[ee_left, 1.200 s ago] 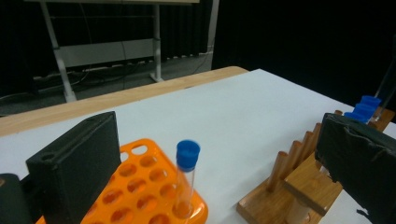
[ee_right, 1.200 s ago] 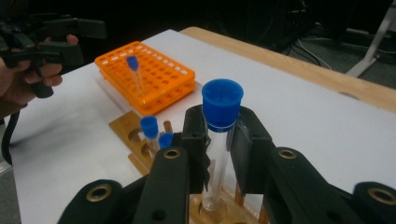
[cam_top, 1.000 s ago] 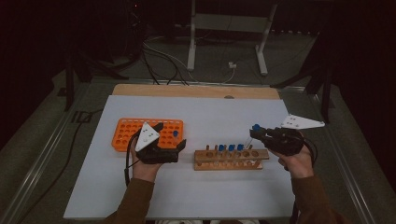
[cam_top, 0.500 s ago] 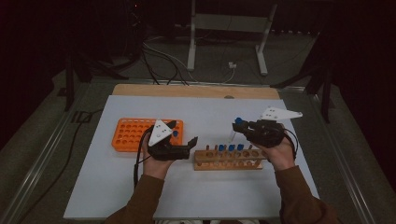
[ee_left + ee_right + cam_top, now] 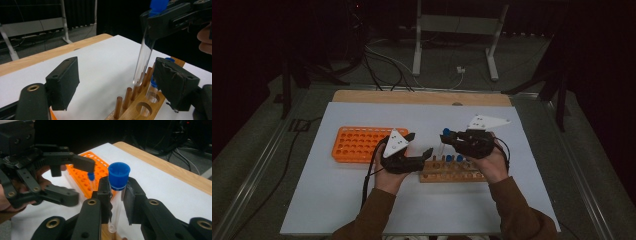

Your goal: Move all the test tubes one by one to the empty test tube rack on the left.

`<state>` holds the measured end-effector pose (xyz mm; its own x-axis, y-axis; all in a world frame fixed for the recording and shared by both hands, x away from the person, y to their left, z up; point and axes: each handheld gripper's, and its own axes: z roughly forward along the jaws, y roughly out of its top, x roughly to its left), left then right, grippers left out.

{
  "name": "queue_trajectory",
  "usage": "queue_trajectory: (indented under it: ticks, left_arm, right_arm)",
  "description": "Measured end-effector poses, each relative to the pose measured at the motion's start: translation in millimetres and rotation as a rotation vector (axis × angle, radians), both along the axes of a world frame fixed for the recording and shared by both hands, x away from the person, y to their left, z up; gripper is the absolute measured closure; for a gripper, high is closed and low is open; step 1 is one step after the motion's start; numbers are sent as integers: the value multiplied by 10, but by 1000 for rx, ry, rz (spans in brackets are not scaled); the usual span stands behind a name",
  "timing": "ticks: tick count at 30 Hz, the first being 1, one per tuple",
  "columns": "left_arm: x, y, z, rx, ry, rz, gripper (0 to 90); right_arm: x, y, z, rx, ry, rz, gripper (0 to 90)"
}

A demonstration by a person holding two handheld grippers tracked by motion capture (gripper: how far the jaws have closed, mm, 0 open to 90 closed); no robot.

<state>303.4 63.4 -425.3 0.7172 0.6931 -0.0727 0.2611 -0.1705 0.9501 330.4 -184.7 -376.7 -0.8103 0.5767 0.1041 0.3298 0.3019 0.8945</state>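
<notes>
The right claw (image 5: 117, 195) grips a clear, blue-capped plastic tube (image 5: 117, 192) upright above the wooden rack (image 5: 452, 171); at nine o'clock, the left claw (image 5: 117, 82) (empty, just been narrowing) gapes.

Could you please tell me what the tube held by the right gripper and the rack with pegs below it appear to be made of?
The tube looks like clear glass or plastic; the table shows through it. Its blue cap looks like matte moulded plastic. The rack appears to be unfinished wood: tan, with drilled holes and dowel pegs.
</notes>
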Motion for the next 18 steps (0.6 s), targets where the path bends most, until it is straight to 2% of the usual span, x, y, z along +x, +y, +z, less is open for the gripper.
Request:
queue_trajectory:
  ticks: [3,6,7,12,18]
  left_arm:
    - [-17,-56,-10,16,-6,-19,294]
    - [-25,-112,-28,30,-6,-29,403]
    - [-28,-121,-34,31,-10,-34,403]
    - [-30,-127,-43,18,-14,-54,552]
    - [-30,-116,-50,23,-18,-84,707]
  right_arm:
    - [-7,55,-8,-1,4,9,770]
    - [-19,145,-27,-1,11,25,770]
    - [-19,145,-27,-1,11,25,770]
    - [-35,239,-59,-1,19,48,770]
    - [-45,307,-83,5,29,66,770]
